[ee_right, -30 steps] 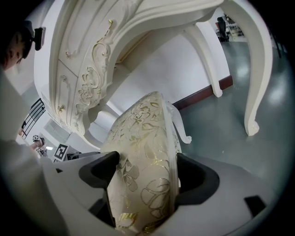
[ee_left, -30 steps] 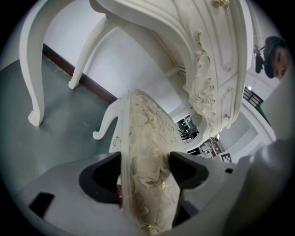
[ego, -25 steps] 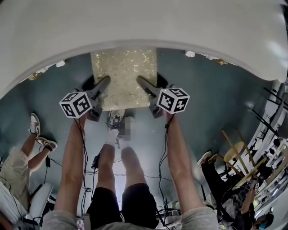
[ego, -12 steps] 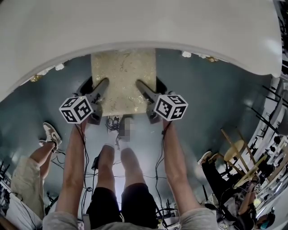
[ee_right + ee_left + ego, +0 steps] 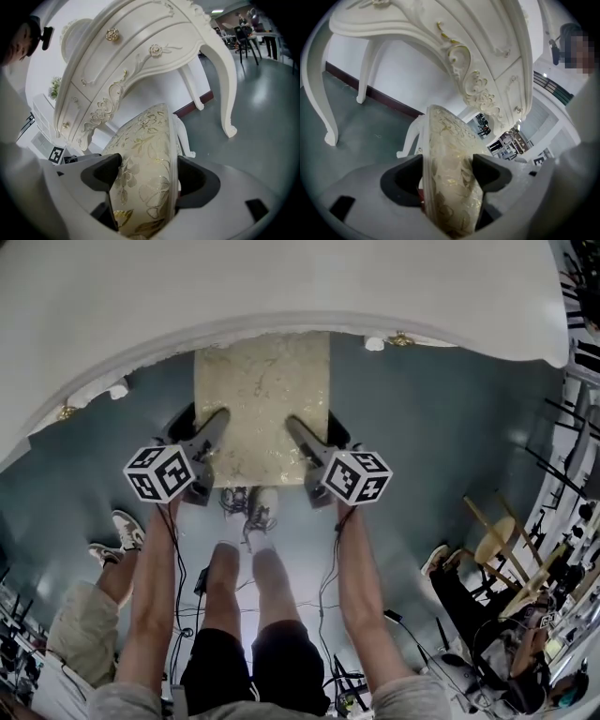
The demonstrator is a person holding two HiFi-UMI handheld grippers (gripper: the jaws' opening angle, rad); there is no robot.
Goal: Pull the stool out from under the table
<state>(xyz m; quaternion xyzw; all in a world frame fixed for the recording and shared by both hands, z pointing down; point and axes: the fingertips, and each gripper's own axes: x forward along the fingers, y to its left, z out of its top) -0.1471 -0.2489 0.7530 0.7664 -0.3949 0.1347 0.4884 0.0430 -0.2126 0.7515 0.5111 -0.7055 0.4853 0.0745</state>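
Black jaws of our left gripper (image 5: 212, 425) and right gripper (image 5: 298, 428) clamp the gold-flowered stool (image 5: 262, 390) cushion at its 9 and 3 o'clock edges, its 12 o'clock edge meeting the white table (image 5: 281, 287) above grey-green floor (image 5: 422, 427).

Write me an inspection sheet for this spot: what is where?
Surface: grey-green floor, smooth; white table above it.
Job's things: stool with gold-patterned cushion, far end at the table's edge.
Clutter: nothing seen by the stool.
Grippers: left gripper and right gripper each clamp a side of the cushion.
Cables: black cables lie on the floor near the person's feet.
Surroundings: a bystander's legs at left, wooden seats at right.
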